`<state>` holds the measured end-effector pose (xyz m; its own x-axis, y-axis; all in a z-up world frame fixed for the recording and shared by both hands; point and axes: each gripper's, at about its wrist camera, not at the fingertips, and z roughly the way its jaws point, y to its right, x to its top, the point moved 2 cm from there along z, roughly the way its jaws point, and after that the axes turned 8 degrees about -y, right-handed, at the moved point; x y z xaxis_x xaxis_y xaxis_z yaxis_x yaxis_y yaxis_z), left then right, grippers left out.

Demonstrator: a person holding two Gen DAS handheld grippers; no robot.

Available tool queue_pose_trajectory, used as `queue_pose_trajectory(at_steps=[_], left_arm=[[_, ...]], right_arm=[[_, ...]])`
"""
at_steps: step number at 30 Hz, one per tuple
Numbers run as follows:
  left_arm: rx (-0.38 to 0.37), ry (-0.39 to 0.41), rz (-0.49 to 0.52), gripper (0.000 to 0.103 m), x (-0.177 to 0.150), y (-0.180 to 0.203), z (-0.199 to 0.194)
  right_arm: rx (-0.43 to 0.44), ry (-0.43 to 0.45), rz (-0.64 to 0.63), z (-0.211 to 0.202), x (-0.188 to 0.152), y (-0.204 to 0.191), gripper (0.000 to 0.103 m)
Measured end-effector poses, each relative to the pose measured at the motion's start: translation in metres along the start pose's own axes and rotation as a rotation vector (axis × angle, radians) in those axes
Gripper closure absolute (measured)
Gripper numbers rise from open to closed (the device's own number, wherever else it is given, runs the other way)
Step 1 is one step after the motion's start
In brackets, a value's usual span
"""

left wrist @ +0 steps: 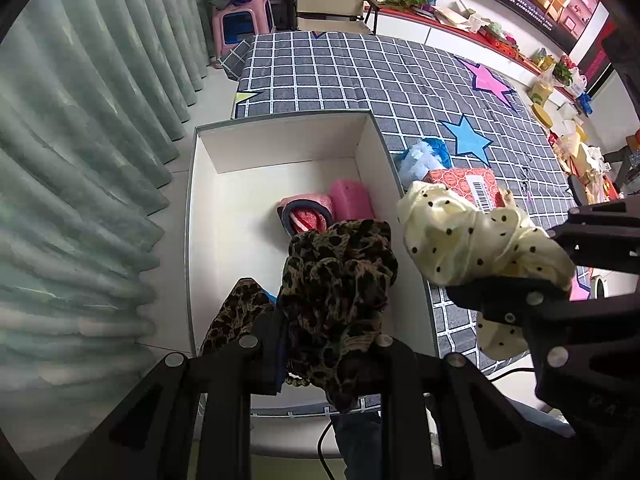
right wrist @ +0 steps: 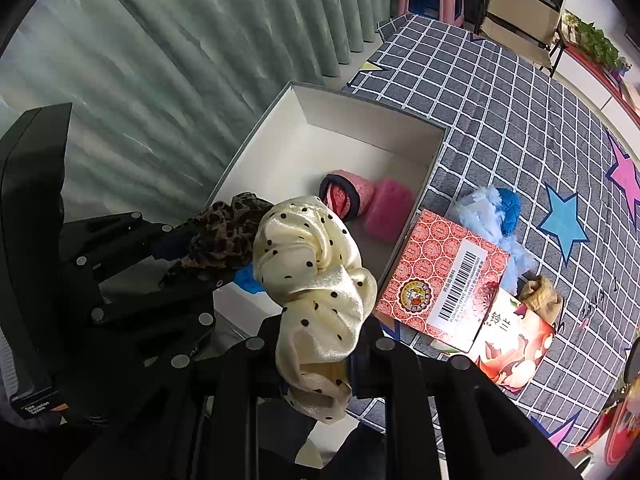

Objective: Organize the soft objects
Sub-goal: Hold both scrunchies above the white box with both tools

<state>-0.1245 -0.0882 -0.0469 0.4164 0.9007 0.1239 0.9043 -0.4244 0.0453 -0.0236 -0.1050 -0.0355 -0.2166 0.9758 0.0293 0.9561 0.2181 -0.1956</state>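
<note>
My left gripper [left wrist: 320, 344] is shut on a leopard-print scrunchie [left wrist: 340, 280] and hangs over the near end of a white open box [left wrist: 208, 216]. My right gripper [right wrist: 320, 340] is shut on a cream scrunchie with black dots [right wrist: 312, 264], held just right of the box's right wall [left wrist: 384, 168]. That cream scrunchie [left wrist: 472, 236] and the right gripper [left wrist: 560, 268] also show in the left wrist view. Inside the box lie a pink rolled item with a dark rim [left wrist: 308, 216] and a pink sponge-like block [left wrist: 352, 200].
The box stands on a grey checked mat with stars [left wrist: 360, 72], beside green curtains [left wrist: 80, 160]. Right of the box lie a red patterned packet with a barcode [right wrist: 444, 276], a blue-and-white fluffy item [right wrist: 492, 208], a tan cloth lump [right wrist: 540, 292] and a floral packet [right wrist: 512, 344].
</note>
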Motion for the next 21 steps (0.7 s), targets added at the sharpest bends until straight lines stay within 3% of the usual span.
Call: queue_pose_trajectory(at_steps=[21], left_arm=[[-0.001, -0.011, 0.011, 0.079, 0.0007, 0.0047, 0.0020]], right_arm=[[0.003, -0.006, 0.016, 0.0018, 0.0003, 0.0026, 0.083]])
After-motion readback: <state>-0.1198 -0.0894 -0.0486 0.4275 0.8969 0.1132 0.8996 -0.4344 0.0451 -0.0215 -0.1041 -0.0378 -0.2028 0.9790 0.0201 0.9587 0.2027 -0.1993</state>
